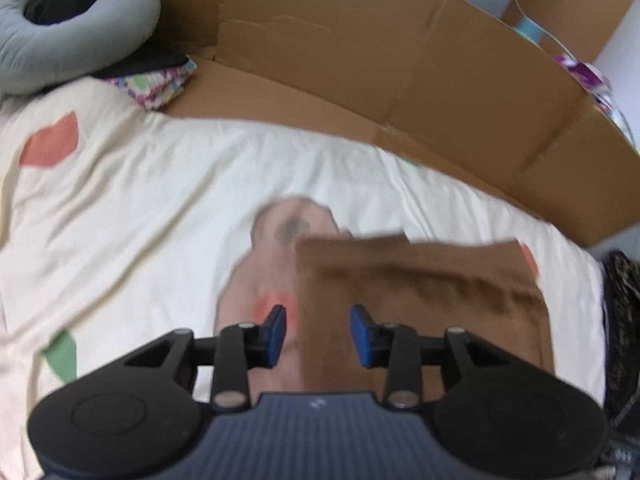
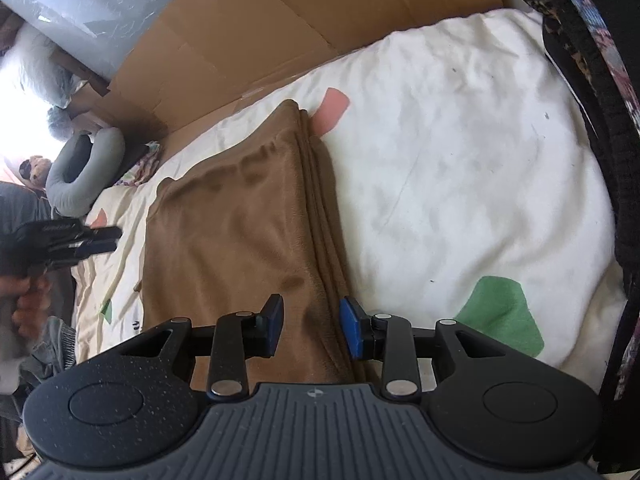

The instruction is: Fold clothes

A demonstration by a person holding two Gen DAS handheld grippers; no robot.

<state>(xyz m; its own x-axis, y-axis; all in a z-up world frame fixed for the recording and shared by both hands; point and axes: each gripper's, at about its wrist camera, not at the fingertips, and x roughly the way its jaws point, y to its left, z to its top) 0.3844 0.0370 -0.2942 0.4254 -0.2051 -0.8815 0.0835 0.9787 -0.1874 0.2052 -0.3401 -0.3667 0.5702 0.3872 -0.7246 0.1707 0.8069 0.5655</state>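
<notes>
Folding a brown fleece garment (image 2: 240, 216) on a cream quilt (image 2: 460, 160), I am working both handheld grippers above the bed. It is lying already doubled over, layered edges stacked along its right side, a paler flap (image 1: 276, 240) poking out beyond it in the blurred left wrist view. My left gripper (image 1: 318, 334) is hovering over it, jaws parted and holding nothing. My right gripper (image 2: 310, 330) is poised at the near stacked edge, pads apart, straddling the fold without pinching it. I judge the fold half done; the next move calls for closing on an edge and carrying it across squarely. The soft, rippled fleece will likely slump. Stiff brown cardboard (image 1: 400, 60) is lining the far side, beside a grey neck pillow (image 1: 80, 32).
</notes>
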